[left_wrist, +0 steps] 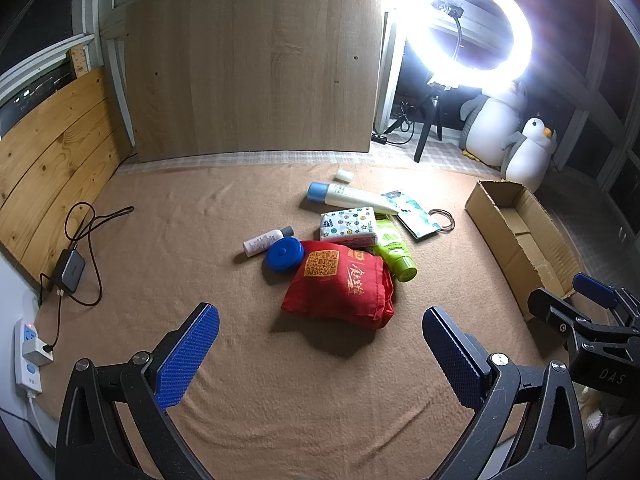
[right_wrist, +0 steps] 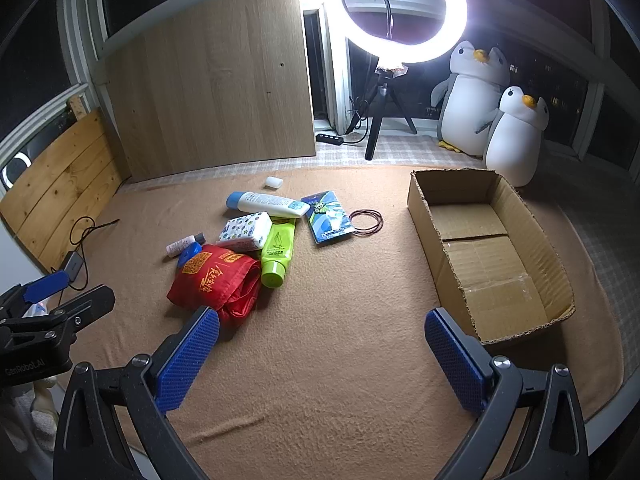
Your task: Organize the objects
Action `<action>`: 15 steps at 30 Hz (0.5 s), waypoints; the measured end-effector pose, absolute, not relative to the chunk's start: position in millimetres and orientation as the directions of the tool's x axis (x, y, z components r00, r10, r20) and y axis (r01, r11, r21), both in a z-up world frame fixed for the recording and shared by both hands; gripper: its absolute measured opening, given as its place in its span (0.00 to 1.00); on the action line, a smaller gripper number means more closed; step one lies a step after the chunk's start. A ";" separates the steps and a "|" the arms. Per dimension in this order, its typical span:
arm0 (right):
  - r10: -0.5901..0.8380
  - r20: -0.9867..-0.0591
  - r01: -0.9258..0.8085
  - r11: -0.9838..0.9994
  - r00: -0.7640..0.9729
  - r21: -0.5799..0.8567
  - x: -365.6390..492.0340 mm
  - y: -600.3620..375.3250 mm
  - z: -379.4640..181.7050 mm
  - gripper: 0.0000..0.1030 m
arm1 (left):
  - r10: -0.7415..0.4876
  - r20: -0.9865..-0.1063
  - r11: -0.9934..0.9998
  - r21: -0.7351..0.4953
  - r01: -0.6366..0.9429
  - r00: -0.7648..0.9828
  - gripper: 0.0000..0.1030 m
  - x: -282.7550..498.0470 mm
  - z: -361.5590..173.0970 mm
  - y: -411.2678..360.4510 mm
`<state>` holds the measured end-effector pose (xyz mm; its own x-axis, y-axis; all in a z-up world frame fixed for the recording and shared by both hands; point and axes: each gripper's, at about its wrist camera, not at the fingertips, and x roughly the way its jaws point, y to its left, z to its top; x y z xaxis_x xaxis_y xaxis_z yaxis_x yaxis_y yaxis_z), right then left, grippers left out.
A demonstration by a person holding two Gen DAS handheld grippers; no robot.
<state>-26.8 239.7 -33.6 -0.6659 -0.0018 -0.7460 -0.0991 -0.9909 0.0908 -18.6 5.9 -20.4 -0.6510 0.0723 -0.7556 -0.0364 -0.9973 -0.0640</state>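
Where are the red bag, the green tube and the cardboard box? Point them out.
red bag (left_wrist: 340, 286), left wrist view, middle of the cloth
green tube (right_wrist: 277, 248), right wrist view, body
cardboard box (right_wrist: 426, 216), right wrist view, left wall

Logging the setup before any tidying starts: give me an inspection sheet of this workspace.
Surface: tan blanket, lightly wrinkled.
Job's things: red bag, green tube, blue-capped white tube, tissue pack, blue lid, small pink bottle, blue card packet, hair ties and small white piece, piled left of the cardboard box, which holds nothing.
Clutter: nothing seen beyond these.
Grippers: left gripper and right gripper, both open and holding nothing.
Cables: black cable, charger, power strip at left edge.
Surroundings: ring light on tripod, two plush penguins, wooden boards.
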 end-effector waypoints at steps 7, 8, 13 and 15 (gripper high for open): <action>-0.002 -0.751 -0.104 -0.990 -0.661 0.094 -28.9 240.2 -36.8 0.98 | 0.072 -0.759 -0.997 -0.061 -0.040 -0.648 1.00 -19.8 -23.8 6.8; -0.001 -0.751 -0.105 -0.990 -0.660 0.094 -29.3 240.2 -36.9 0.98 | 0.072 -0.759 -0.997 -0.060 -0.041 -0.647 1.00 -20.6 -24.4 6.8; 0.001 -0.753 -0.109 -0.990 -0.657 0.094 -29.3 240.5 -37.6 0.98 | 0.078 -0.762 -0.997 -0.061 -0.048 -0.643 1.00 -25.6 -26.8 6.2; 0.001 -0.756 -0.111 -0.989 -0.655 0.095 -29.2 240.8 -38.6 0.98 | 0.078 -0.766 -0.997 -0.063 -0.047 -0.638 1.00 -29.0 -29.0 4.6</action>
<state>-29.2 240.8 -38.6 -0.6551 0.0012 -0.7556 -0.1109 -0.9893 0.0946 -29.0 4.6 -29.0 -0.6377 0.0781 -0.7663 -0.0469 -0.9969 -0.0626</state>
